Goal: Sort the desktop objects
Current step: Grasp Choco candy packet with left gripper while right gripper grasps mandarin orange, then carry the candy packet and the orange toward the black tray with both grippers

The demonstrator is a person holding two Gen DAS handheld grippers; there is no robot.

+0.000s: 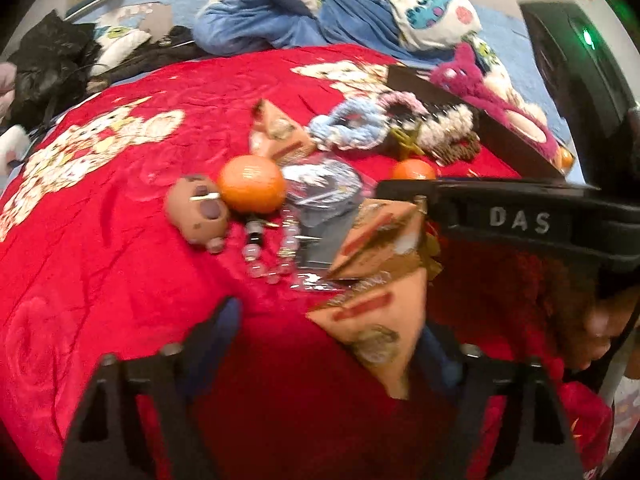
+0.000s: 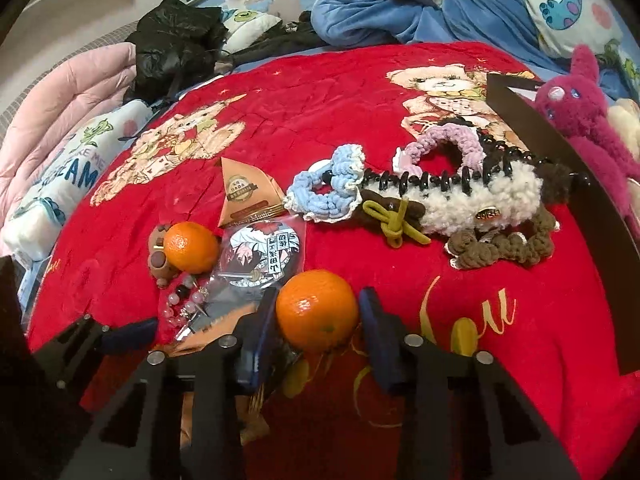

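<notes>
Right tongs (image 2: 318, 334) straddle a round orange tangerine (image 2: 317, 311), blue pads beside it; left tongs (image 1: 332, 340) gape wide, empty, over open red blanket (image 1: 100, 240).

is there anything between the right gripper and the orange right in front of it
Nothing visible. The orange already sits between the right gripper's open fingers, with small gaps on both sides. The bagged badge lies just behind it.
</notes>
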